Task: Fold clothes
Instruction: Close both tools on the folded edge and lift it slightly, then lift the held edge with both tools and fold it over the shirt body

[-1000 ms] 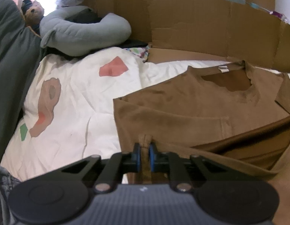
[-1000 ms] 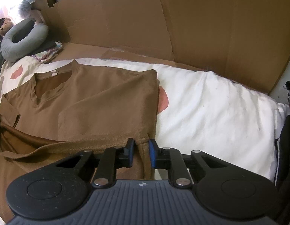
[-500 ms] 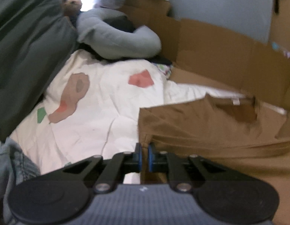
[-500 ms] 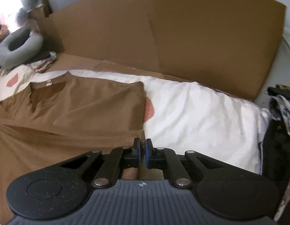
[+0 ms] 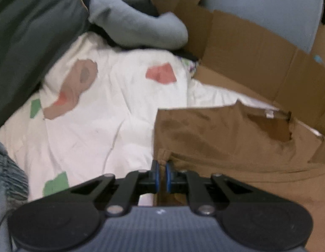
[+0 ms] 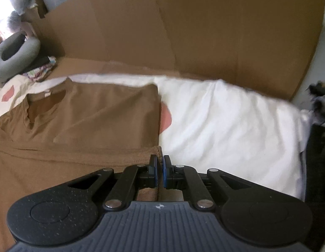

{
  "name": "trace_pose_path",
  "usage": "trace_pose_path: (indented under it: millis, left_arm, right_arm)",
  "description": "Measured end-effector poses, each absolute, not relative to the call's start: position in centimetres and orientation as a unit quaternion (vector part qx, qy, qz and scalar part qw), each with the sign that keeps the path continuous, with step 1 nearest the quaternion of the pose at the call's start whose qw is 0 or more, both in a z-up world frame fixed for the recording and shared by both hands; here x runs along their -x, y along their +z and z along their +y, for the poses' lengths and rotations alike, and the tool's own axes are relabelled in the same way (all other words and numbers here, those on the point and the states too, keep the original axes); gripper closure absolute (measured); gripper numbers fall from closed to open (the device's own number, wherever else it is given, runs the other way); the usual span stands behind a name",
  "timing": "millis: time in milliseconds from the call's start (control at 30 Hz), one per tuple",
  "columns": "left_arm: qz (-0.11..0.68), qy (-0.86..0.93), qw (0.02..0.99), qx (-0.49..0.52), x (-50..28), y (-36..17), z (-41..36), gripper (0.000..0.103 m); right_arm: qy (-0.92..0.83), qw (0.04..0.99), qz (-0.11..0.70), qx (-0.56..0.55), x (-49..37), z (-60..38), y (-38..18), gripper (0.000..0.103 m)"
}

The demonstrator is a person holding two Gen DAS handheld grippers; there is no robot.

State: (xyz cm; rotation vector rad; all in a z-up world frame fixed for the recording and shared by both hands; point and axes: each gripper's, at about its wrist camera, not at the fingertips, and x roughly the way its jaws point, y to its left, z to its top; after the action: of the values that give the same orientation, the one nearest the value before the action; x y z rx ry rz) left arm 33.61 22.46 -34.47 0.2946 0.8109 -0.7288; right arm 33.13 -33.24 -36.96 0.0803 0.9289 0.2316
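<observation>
A brown shirt (image 5: 221,138) lies on a white patterned sheet (image 5: 112,109), collar toward the cardboard at the back. My left gripper (image 5: 161,169) is shut on the shirt's near left hem corner, which is lifted over the body. In the right wrist view the same brown shirt (image 6: 99,113) spreads to the left, and my right gripper (image 6: 159,164) is shut on its near right hem corner. The raised hem (image 6: 78,157) runs as a straight band between the two grippers, in front of the collar opening (image 6: 46,103).
Flattened cardboard (image 6: 183,33) stands as a wall behind the bed. A grey curved pillow (image 5: 137,25) lies at the back left, dark green fabric (image 5: 32,33) at the far left. Bare white sheet (image 6: 236,126) lies right of the shirt; dark clothing (image 6: 320,126) sits at the right edge.
Both grippers have drawn the hem up and forward toward the collar, pulling it taut. The right jaws closed tighter on the corner. The views tilted upward.
</observation>
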Motion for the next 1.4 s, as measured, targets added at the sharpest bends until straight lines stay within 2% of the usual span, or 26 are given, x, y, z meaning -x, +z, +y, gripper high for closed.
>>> trace_pose_path:
  millis: [133,233,267,300,400,467,500,533,567,833,1400]
  left_arm:
    - [0.383,-0.353,0.841,-0.148,-33.2,-34.8,22.2,0.09]
    - [0.383,-0.356,0.837,-0.16,-33.1,-35.0,22.1,0.085]
    - [0.383,-0.356,0.836,-0.164,-33.1,-35.1,22.0,0.085]
    - [0.383,-0.357,0.835,-0.168,-33.1,-35.2,21.9,0.085]
    - [0.381,-0.356,0.836,-0.172,-33.1,-35.3,21.6,0.085]
    - [0.38,-0.354,0.837,-0.172,-33.1,-35.3,21.5,0.085]
    - [0.381,-0.352,0.837,-0.173,-33.1,-35.2,21.4,0.087]
    - [0.385,-0.351,0.836,-0.174,-33.2,-35.2,21.3,0.093]
    - [0.388,-0.35,0.835,-0.175,-33.2,-35.2,21.3,0.095]
    - [0.375,-0.334,0.856,-0.126,-33.1,-31.7,23.4,0.097]
    - [0.277,-0.338,0.893,-0.104,-29.0,-21.9,24.2,0.097]
  right_arm:
    - [0.118,0.88,0.458,-0.048,-33.6,-33.0,-37.6,0.092]
    - [0.123,0.88,0.456,-0.052,-33.7,-33.0,-37.6,0.078]
    - [0.122,0.88,0.456,-0.05,-33.7,-33.0,-37.6,0.067]
    - [0.121,0.881,0.456,-0.049,-33.8,-33.0,-37.6,0.063]
    - [0.123,0.88,0.456,-0.049,-34.1,-32.9,-37.8,0.063]
    - [0.13,0.879,0.456,-0.046,-34.1,-32.7,-37.8,0.065]
    - [0.134,0.879,0.455,-0.043,-34.1,-32.6,-37.8,0.078]
    - [0.133,0.881,0.452,-0.039,-34.0,-32.5,-37.6,0.087]
    - [0.133,0.883,0.449,-0.035,-33.9,-32.4,-37.4,0.1]
    - [0.1,0.903,0.418,-0.033,-32.3,-33.7,-35.1,0.1]
    - [0.109,0.932,0.339,-0.064,-30.4,-34.3,-26.5,0.1]
